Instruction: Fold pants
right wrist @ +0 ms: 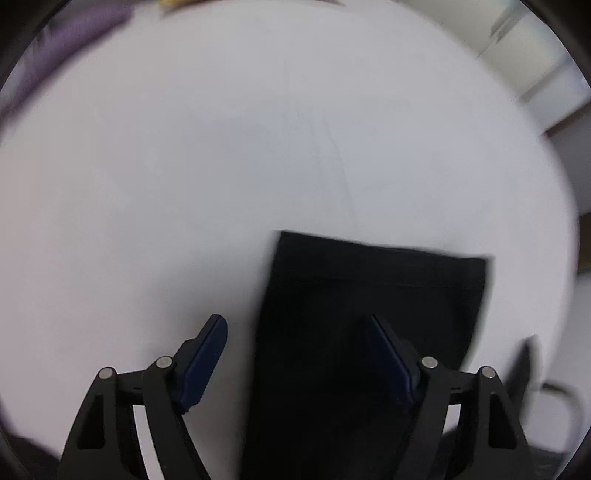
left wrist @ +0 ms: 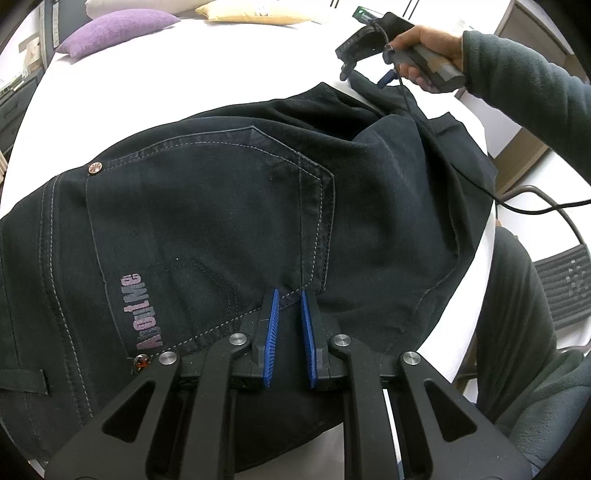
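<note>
Dark navy pants (left wrist: 221,206) lie on the white table (left wrist: 221,66), seat side up, with a back pocket and pink lettering showing. My left gripper (left wrist: 289,293) is shut on the pants, pinching a fold at the pocket's lower corner between its blue pads. My right gripper (left wrist: 365,75), seen in the left wrist view, is held in a hand over the far leg. In the blurred right wrist view my right gripper (right wrist: 297,321) is open, jaws wide apart, above the leg's hem end (right wrist: 369,295), touching nothing.
A purple cushion (left wrist: 114,31) and a yellow cushion (left wrist: 251,11) lie at the table's far side. A black cable (left wrist: 517,205) trails off the right edge. A chair (left wrist: 561,280) and the person's body stand at the right.
</note>
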A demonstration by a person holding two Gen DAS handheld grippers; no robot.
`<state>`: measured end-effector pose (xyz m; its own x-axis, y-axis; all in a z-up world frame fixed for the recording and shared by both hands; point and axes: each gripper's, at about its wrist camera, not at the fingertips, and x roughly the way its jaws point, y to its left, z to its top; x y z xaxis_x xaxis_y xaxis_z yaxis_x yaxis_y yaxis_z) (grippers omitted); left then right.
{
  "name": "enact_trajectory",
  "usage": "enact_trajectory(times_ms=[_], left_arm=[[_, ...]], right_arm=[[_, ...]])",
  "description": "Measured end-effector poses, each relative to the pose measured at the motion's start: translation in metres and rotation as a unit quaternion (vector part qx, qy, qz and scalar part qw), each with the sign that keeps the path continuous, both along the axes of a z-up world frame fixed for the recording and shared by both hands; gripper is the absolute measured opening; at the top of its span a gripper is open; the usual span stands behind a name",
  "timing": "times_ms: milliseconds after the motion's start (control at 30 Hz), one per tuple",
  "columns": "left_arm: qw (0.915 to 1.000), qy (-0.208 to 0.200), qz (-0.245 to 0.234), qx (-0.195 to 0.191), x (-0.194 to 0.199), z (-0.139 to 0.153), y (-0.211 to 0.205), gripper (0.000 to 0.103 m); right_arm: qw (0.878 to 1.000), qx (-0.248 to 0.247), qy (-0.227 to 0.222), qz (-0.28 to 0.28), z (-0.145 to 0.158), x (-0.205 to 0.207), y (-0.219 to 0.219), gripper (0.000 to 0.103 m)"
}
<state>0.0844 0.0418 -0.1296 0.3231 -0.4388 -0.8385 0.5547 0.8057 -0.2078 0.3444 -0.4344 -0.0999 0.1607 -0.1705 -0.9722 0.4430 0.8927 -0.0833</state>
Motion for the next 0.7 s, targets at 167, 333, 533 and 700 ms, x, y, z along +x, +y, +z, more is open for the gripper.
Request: enact_trajectory(times_ms=[167,333,533,700], left_arm=[[1.0000,0.000,0.002,-0.003,0.000,0.000,0.003,0.012],[1.0000,-0.001,0.003,-0.005,0.000,0.000,0.005,0.012],[1.0000,-0.002,0.006,-0.003,-0.001,0.000,0.004,0.012],[0.9999,0.002,0.014,-0.007,0.000,0.001,0.004,0.012]], right_arm=[[0.998,-0.029,0.033,0.035,-0.015,-0.002,0.006,0.078],[0.999,0.004,0.017,0.043,-0.015,-0.011,0.004,0.053],[0.998,0.055,-0.009,0.002,-0.003,-0.030,-0.031,0.009],[0.992,0.069,-0.104,0.006,0.051,-0.070,-0.051,0.006]])
